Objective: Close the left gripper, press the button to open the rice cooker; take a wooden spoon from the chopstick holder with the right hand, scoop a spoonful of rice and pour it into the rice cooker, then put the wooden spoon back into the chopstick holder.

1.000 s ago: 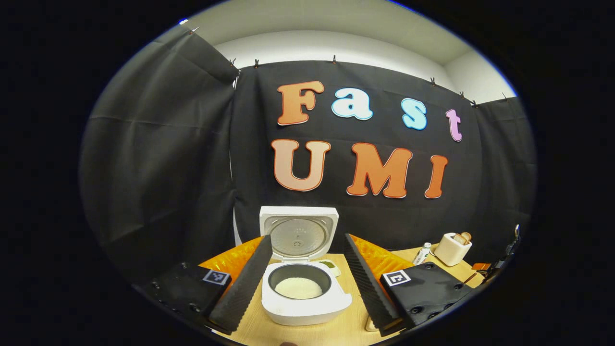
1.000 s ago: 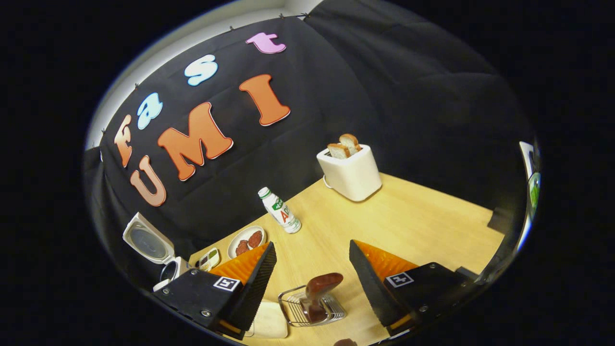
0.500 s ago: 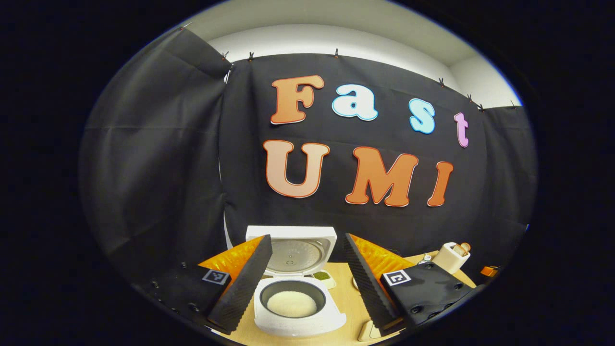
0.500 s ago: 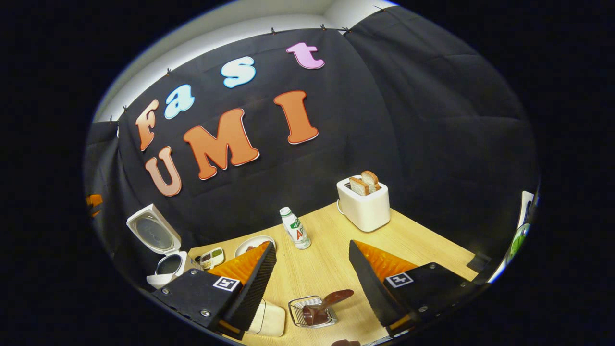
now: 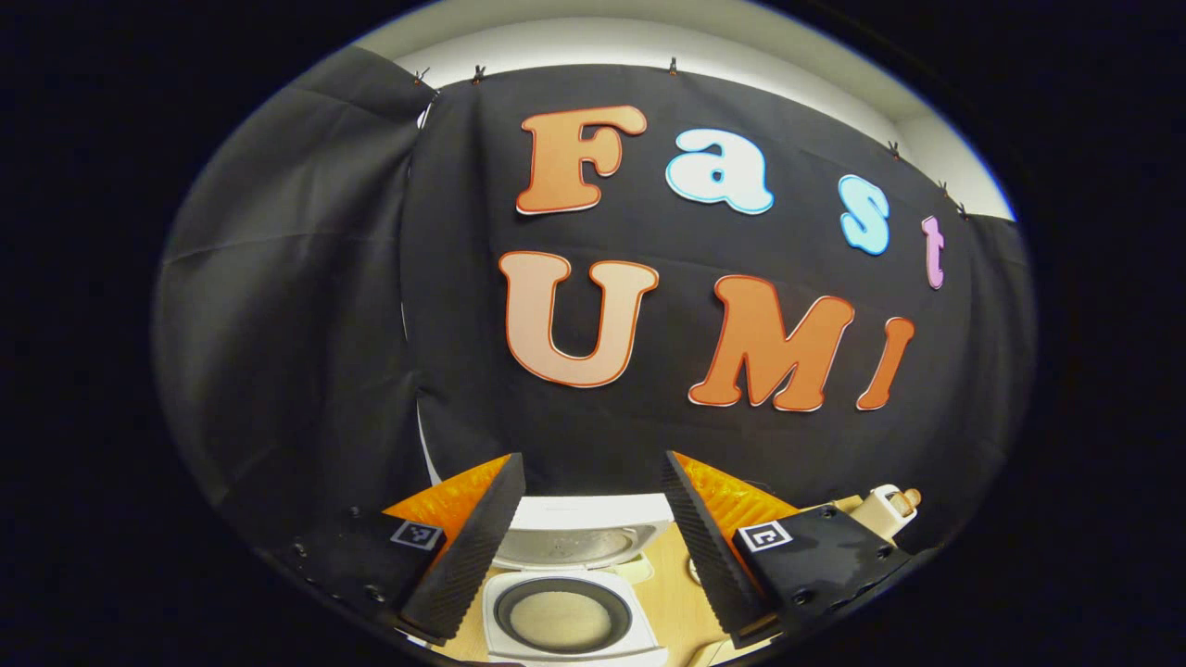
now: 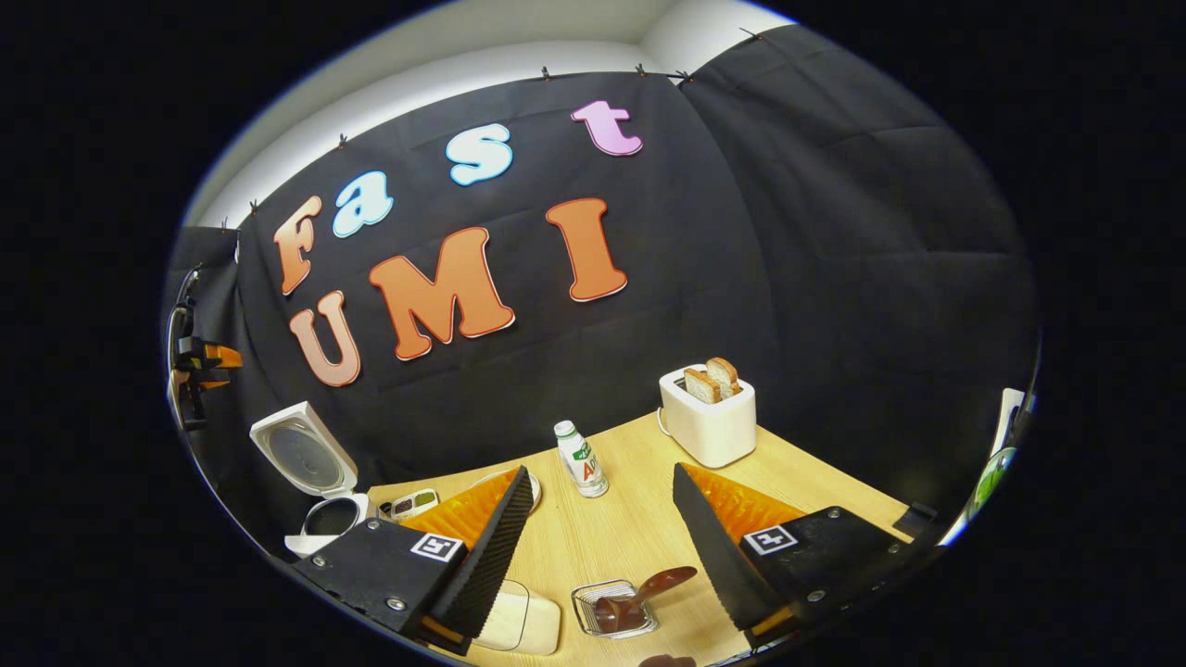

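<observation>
left gripper (image 5: pixel 593 477): the jaws stand wide apart and hold nothing. in the left gripper view, the gripper is raised above the rice cooker (image 5: pixel 565 622), which sits on the bench (image 5: pixel 681 602) low between the two fingers. the cooker lid (image 5: pixel 584 533) is up, hinged at the far side and standing against the booth wall. the inner pot (image 5: pixel 562 616) is exposed and holds a pale layer of rice (image 5: pixel 561 619).

right gripper (image 6: pixel 602 496): the jaws stand wide apart and hold nothing. in the right gripper view, the gripper is above the near part of the bench (image 6: pixel 639 528). the chopstick holder (image 6: pixel 616 611), a small wire basket, stands on the bench below and between the fingers. the wooden spoon (image 6: pixel 639 597) rests in it, bowl end down inside the basket and handle leaning out toward the right finger, clear of both fingers. a pale flat container (image 6: pixel 519 622) lies just beside the holder, partly hidden by the left finger.

farther back on the bench in the right gripper view: a small bottle (image 6: pixel 581 459) stands upright near the middle, and a toaster (image 6: pixel 709 421) with two bread slices (image 6: pixel 712 380) in its slots stands near the wall. the rice cooker (image 6: pixel 320 505) sits at the far left with its lid raised; a small dish (image 6: pixel 414 503) lies just beside it. the other gripper (image 6: pixel 199 366) shows at the far left edge, above the cooker.
</observation>
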`<state>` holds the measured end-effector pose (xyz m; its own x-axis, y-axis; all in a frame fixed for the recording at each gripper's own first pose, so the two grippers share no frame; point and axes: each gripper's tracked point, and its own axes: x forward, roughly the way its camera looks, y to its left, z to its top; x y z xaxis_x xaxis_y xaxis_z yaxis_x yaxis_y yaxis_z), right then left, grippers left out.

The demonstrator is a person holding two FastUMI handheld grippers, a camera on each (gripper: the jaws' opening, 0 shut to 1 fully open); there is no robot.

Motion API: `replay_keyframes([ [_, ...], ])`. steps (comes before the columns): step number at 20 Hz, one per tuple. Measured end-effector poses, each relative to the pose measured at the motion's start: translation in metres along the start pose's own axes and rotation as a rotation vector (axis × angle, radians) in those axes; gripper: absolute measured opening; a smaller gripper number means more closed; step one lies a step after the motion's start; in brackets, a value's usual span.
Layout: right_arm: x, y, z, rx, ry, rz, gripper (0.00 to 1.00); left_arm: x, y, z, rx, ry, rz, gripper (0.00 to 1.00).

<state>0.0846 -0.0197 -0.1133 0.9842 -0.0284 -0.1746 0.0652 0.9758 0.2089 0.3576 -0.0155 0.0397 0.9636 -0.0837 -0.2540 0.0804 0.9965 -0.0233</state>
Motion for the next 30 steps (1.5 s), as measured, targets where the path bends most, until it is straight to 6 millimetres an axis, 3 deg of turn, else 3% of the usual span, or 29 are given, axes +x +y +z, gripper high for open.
replay_keyframes([
  [3,0.001,0.000,-0.001,-0.004,0.004,-0.009,0.94,0.046,0.000,-0.005,0.030,0.061,-0.006,1.00],
  [5,0.002,0.000,-0.005,-0.011,0.016,-0.016,0.95,0.074,-0.003,-0.024,-0.004,0.141,-0.023,0.99],
  [6,0.003,0.002,-0.006,-0.015,0.018,-0.018,0.95,0.087,0.005,-0.034,0.008,0.170,0.003,0.99],
  [10,0.005,0.002,-0.009,0.000,0.024,-0.016,0.95,0.111,0.008,-0.074,-0.009,0.292,0.012,1.00],
  [13,0.007,0.002,-0.011,0.007,0.036,-0.012,0.94,0.120,0.027,-0.097,-0.003,0.336,0.061,1.00],
  [15,0.007,0.004,-0.005,-0.007,0.023,-0.007,0.94,0.115,0.031,-0.099,0.000,0.341,0.064,1.00],
  [18,0.011,0.002,0.001,-0.064,0.015,-0.016,0.95,0.094,0.027,-0.104,-0.003,0.341,0.052,1.00],
  [22,0.014,0.000,0.022,-0.200,-0.020,-0.017,0.94,0.064,0.023,-0.121,0.008,0.324,0.074,1.00],
  [25,0.013,0.003,0.040,-0.260,-0.029,0.012,0.95,0.037,0.017,-0.147,-0.002,0.353,0.087,1.00],
  [30,0.006,0.005,0.060,-0.282,-0.047,0.089,0.95,-0.004,0.008,-0.213,-0.091,0.457,0.090,1.00],
])
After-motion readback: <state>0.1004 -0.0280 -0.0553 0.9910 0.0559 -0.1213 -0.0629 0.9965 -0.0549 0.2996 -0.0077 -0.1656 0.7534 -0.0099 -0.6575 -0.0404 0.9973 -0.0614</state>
